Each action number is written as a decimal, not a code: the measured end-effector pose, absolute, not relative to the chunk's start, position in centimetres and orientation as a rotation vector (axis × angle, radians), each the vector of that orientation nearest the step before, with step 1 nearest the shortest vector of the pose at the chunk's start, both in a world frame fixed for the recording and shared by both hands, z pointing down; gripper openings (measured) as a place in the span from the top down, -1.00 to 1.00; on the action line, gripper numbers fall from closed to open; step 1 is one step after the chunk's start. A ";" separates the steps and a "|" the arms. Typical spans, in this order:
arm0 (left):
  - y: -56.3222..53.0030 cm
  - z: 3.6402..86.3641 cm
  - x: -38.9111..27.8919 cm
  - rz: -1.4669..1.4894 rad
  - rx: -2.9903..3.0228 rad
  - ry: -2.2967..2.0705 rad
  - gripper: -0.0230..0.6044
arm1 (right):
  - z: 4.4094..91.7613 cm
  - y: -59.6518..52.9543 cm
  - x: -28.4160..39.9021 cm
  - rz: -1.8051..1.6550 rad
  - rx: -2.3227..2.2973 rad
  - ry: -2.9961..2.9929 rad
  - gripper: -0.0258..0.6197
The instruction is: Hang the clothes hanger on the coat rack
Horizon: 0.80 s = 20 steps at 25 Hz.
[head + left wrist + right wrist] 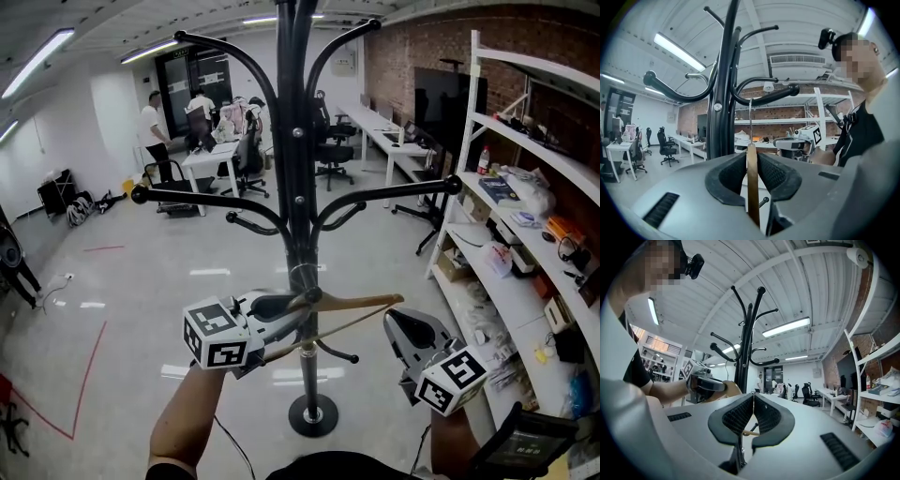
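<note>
A black coat rack [298,187] with curved arms stands right in front of me on a round base [312,414]. Close against its pole, my left gripper [298,305] is shut on the neck of a wooden clothes hanger [361,302]. In the left gripper view the hanger's wood [752,187] sits upright between the pads and its wire hook [750,117] rises towards a rack arm [764,96]. My right gripper [394,321] is near the hanger's right end, jaws shut with the pads [740,416] touching and nothing between them.
White shelving [525,244] loaded with boxes and tools runs along the brick wall on the right. Desks, office chairs and several people [202,117] are at the far end of the room. Red tape lines [89,361] mark the grey floor at left.
</note>
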<state>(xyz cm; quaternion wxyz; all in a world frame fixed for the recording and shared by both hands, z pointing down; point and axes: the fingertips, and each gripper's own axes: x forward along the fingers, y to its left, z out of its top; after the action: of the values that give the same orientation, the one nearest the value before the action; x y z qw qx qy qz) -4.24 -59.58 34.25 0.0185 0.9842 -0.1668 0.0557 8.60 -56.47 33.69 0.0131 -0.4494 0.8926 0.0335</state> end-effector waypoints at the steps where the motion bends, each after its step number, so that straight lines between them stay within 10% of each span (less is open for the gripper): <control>1: -59.6 34.3 -4.3 0.177 3.059 -0.528 0.76 | 33.8 -56.4 8.7 0.106 -1.395 2.781 0.90; 20: -57.9 31.5 -9.7 0.271 3.130 -0.981 0.72 | 33.1 -52.1 11.1 0.107 -1.339 2.758 0.90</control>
<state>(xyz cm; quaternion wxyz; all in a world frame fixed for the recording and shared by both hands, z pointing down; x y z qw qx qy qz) -9.69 -57.92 31.50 -0.0748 0.9483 -0.2973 0.0822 11.07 -52.14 33.09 0.0369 -0.4360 0.8985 0.0349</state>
